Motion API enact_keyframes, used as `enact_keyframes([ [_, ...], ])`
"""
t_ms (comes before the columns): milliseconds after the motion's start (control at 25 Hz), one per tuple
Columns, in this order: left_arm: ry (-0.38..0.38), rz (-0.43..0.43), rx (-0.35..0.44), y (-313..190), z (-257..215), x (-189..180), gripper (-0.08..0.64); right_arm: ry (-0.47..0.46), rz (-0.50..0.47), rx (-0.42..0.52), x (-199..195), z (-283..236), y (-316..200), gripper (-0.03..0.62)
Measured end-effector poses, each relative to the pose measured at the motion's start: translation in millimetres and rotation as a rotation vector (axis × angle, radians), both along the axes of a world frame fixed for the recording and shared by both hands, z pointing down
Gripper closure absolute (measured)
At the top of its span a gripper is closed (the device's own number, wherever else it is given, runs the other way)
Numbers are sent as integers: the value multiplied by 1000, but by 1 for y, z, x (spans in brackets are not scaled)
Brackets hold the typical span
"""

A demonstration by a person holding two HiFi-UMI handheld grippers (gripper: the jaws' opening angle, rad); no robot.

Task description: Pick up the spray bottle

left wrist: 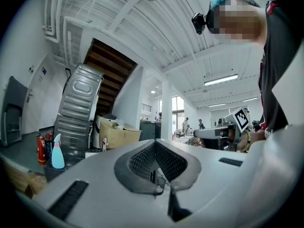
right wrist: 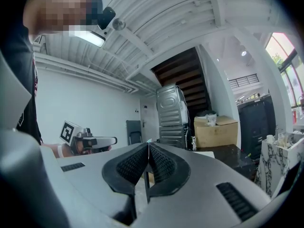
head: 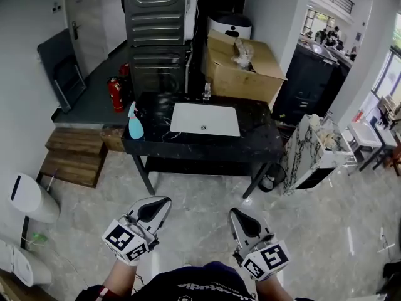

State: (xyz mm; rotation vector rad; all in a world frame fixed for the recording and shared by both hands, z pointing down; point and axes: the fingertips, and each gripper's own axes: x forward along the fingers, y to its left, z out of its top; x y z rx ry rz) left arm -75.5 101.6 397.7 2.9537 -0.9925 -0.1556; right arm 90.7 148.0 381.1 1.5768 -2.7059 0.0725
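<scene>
A light blue spray bottle (head: 135, 125) stands upright at the left end of the black marble table (head: 207, 144); in the left gripper view the bottle (left wrist: 57, 152) shows far off at the left. Both grippers hover over the floor well short of the table, pointing toward it. My left gripper (head: 158, 204) (left wrist: 155, 144) is shut with nothing in it. My right gripper (head: 237, 215) (right wrist: 148, 146) is also shut and empty, its pads meeting. Each gripper view shows the other gripper at its side.
A white sink basin (head: 205, 119) is set in the tabletop. Behind the table are a grey metal appliance (head: 155, 36), a cardboard box (head: 241, 64) and a red fire extinguisher (head: 115, 94). Wooden steps (head: 75, 155) lie left, a marble cabinet (head: 310, 152) right.
</scene>
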Motion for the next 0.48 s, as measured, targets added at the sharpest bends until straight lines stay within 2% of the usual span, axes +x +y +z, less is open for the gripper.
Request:
enact_keyframes([
  [240,3,-2,-14,-30,7,-1,545,9,0,-11,0,4,-22,554],
  [480,-8,-8,-9,-89,14,20,545,-8,-7,-14,20,13,-87,555],
])
